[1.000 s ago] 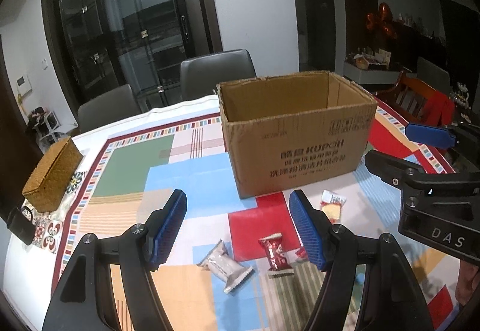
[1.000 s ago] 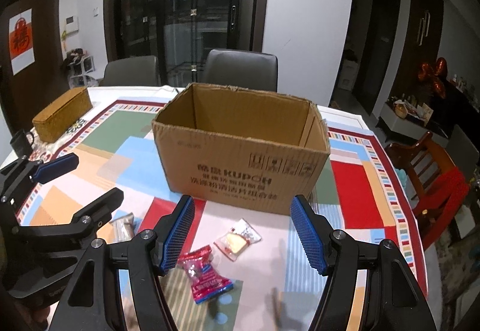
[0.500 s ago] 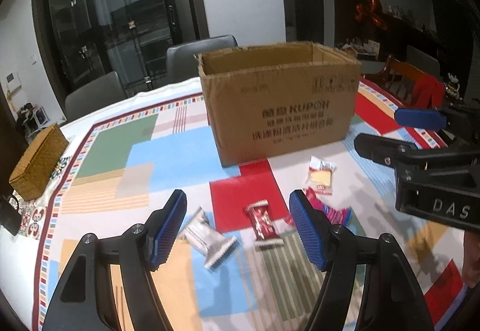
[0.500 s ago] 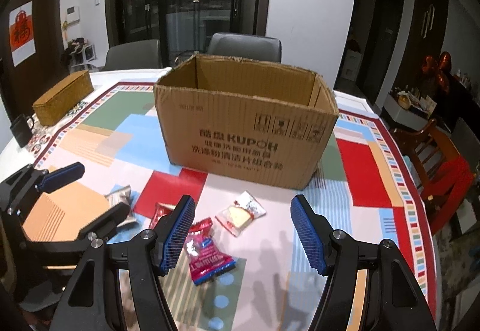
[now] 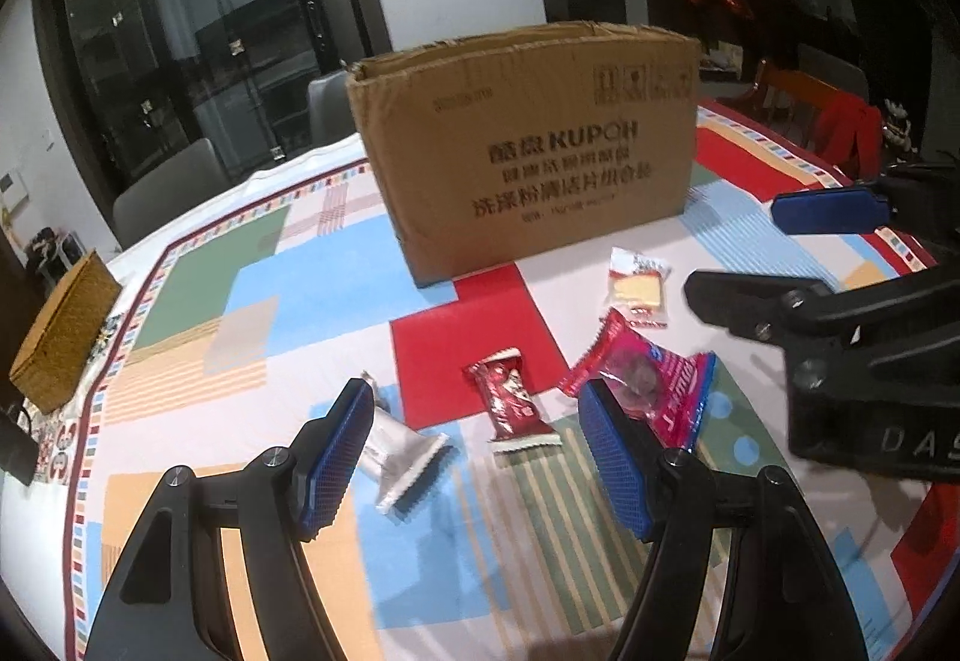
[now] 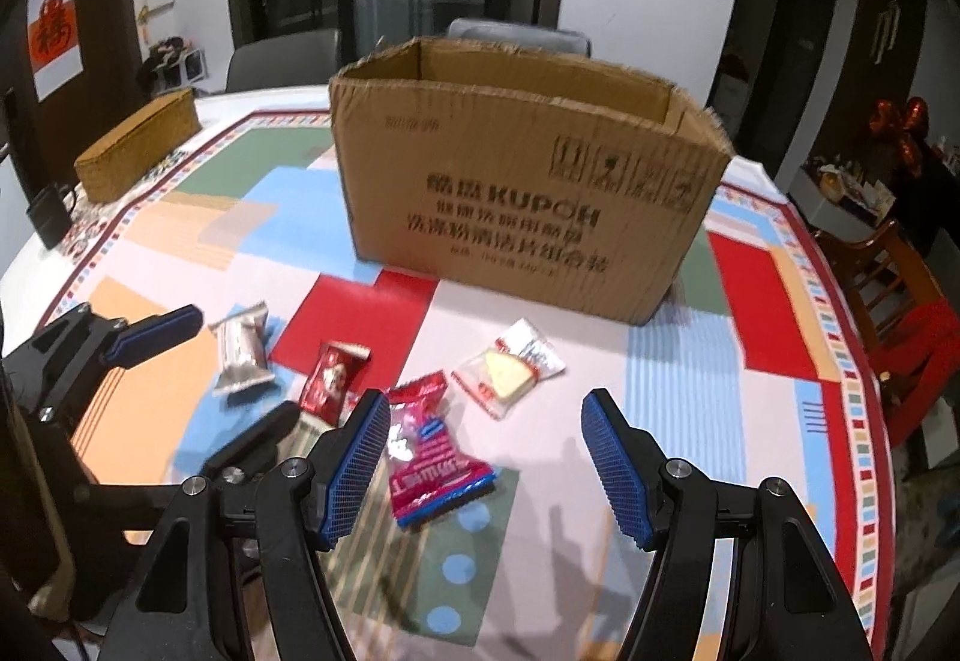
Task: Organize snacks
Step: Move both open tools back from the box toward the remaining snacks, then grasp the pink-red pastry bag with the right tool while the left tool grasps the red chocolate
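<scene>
Several snack packets lie on the patterned tablecloth in front of an open cardboard box (image 5: 528, 157) (image 6: 528, 181). A silver packet (image 5: 399, 448) (image 6: 243, 349) lies furthest left, then a dark red packet (image 5: 510, 403) (image 6: 333, 373), a pink and red packet (image 5: 648, 379) (image 6: 429, 457), and a clear packet with a yellow cake (image 5: 637, 286) (image 6: 510, 367). My left gripper (image 5: 474, 457) hangs open above the silver and dark red packets, holding nothing. My right gripper (image 6: 486, 457) hangs open above the pink packet and the cake packet, holding nothing. Each gripper shows in the other's view.
A woven basket (image 5: 60, 331) (image 6: 141, 151) sits at the table's left edge beside a black mug (image 6: 51, 214). Grey chairs (image 5: 174, 187) stand behind the table and a wooden chair with red cloth (image 6: 912, 325) at the right.
Both grippers have sunk toward the table and come closer to the packets, which now sit higher and larger in both views. Neither gripper's opening has changed. The packets have not moved.
</scene>
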A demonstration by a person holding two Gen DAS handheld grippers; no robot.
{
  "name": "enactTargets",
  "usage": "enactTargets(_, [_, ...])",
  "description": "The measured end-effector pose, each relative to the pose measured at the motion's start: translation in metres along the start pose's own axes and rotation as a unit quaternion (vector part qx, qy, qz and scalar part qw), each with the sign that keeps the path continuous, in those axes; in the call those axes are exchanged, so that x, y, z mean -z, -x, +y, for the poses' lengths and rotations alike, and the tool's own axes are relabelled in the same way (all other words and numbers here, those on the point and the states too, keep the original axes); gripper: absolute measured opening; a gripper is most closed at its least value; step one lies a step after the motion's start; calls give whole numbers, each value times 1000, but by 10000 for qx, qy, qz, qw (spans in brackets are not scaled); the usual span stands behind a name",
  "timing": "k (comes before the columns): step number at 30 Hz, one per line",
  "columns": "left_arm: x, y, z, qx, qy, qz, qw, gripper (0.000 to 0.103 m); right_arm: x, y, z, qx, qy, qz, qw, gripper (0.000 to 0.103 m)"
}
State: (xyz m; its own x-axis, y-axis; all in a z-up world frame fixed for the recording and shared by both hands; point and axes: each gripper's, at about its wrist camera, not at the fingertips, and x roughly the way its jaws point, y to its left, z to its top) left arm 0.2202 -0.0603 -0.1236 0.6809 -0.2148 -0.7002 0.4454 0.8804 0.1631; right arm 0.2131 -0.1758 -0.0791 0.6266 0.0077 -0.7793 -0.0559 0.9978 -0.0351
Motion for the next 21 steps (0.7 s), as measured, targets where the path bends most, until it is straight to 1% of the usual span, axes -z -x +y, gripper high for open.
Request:
enactTargets(9, [6,-15,-2,130,28,69,9999,70,3,-27,1,-364,31,614,9974,67])
enactTargets(16, [7,-29,-3,167,56,106,9998,70,1,-44,8,-489,214,969,9939,67])
enactTargets(21, [5,-38,-3,177,59,142,9997,70,0,-57,11,-640,172,1233,9901,67])
